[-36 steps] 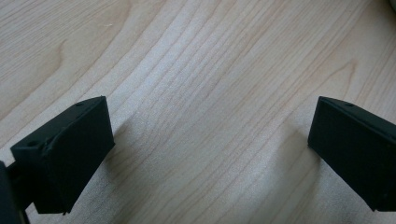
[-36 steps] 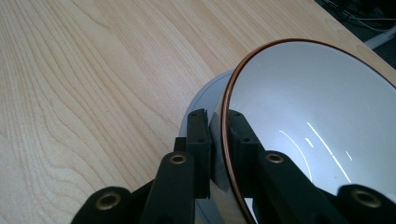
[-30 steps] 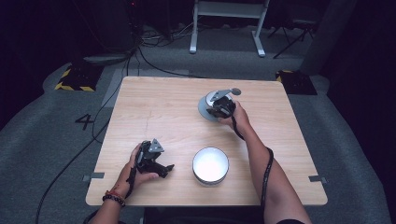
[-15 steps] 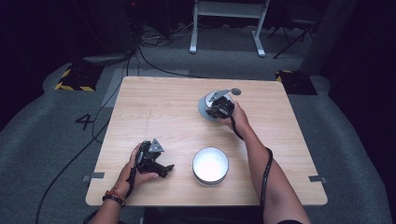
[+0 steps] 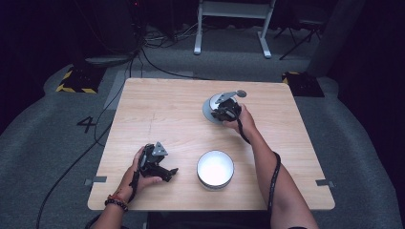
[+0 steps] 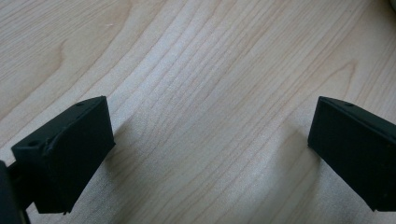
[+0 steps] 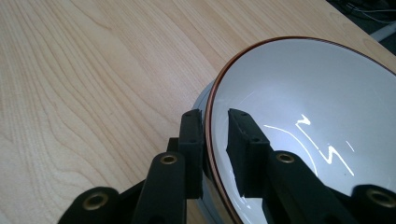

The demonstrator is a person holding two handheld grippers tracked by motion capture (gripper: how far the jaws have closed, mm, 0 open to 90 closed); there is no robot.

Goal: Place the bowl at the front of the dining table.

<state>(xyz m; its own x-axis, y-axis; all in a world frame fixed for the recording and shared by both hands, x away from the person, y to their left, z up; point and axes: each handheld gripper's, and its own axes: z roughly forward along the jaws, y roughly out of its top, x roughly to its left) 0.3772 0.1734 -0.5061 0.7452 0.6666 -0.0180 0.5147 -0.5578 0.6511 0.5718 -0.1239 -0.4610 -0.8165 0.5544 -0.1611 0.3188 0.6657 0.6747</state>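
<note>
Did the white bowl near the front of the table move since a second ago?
No. The white bowl sits at the same spot near the table's front edge, right of the left gripper, as before.

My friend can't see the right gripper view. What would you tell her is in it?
The right gripper straddles the brown-edged rim of a shiny white bowl, one black jaw outside and one inside. Its jaws have just been opening, with a small gap visible beside the rim. The bowl sits on a light wooden table.
</note>
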